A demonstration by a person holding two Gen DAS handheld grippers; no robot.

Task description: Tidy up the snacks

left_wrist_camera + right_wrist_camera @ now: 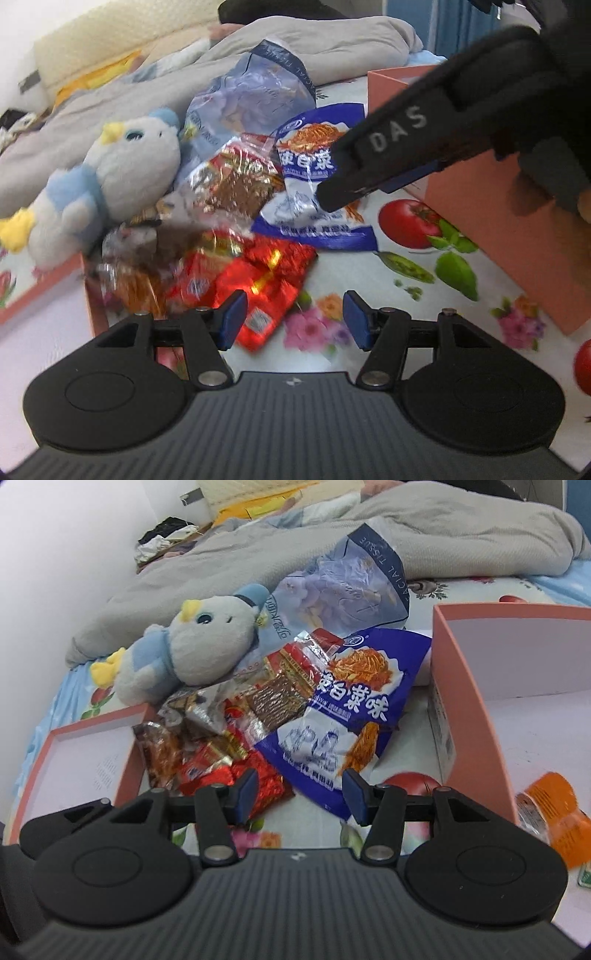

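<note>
A pile of snack packets lies on a flowered cloth [369, 273]. A blue-and-white noodle snack bag [314, 192] [343, 709] lies on the right of the pile. Red foil packets [266, 280] [258, 782] lie at its near edge, and clear brown-red packets [229, 177] [280, 694] lie further back. My left gripper [293, 319] is open and empty, just above the red foil packets. My right gripper [301, 797] is open and empty, over the near edge of the blue bag and the red packets. Its black body [406, 147] reaches in from the right in the left wrist view.
A pink box [476, 701] [480, 206] stands at the right and holds an orange packet [554, 812]. A pink lid or tray [85, 757] lies at the left. A plush bird [122, 173] [199, 650] and a tissue pack [251, 92] [351, 587] lie behind the pile, with a grey blanket [295, 535] beyond.
</note>
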